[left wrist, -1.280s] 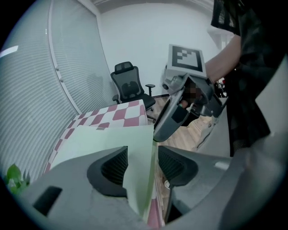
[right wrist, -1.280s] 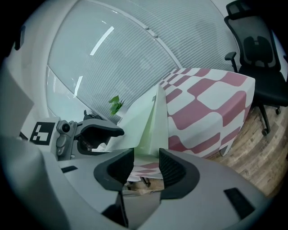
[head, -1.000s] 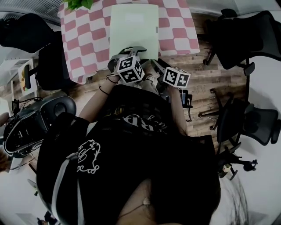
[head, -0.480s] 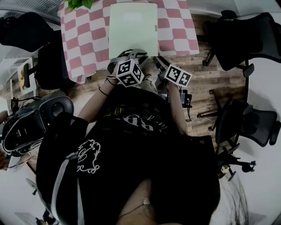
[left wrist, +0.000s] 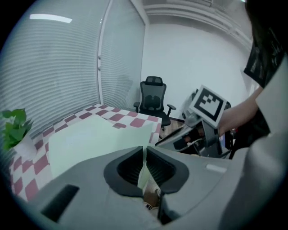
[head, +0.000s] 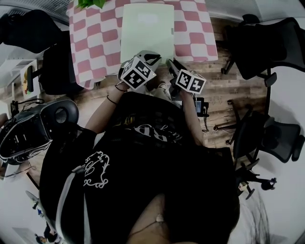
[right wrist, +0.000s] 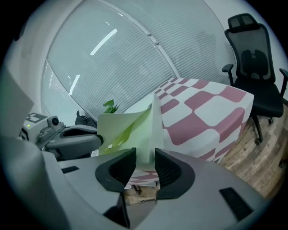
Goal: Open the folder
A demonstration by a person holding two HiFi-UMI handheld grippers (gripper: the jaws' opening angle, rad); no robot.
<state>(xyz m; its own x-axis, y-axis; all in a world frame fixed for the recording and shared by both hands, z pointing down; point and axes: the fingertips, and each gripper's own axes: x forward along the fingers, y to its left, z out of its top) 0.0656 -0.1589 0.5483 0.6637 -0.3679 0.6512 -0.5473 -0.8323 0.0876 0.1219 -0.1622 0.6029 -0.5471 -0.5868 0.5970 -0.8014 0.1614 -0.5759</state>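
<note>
A pale green folder [head: 147,28] lies on the pink-and-white checked table [head: 95,43]. My left gripper [head: 152,58] is at the folder's near edge. Its jaws have just been closing and stand shut on the thin top cover [left wrist: 145,155], which rises between the pads. In the right gripper view that cover [right wrist: 123,123] curls up off the lower sheet, with the left gripper [right wrist: 67,139] holding it. My right gripper [right wrist: 145,155] is at the near right corner. Its jaws have just been closing a little; the folder's corner stands between them and a gap still shows.
A potted plant [head: 90,4] stands at the table's far left corner. Black office chairs [head: 267,38] stand on the wood floor to the right, another [left wrist: 153,96] beyond the table. A dark chair and gear [head: 28,133] sit at the left.
The left gripper has rolled and risen slightly at the folder's near edge. The right gripper has stayed at the near right corner.
</note>
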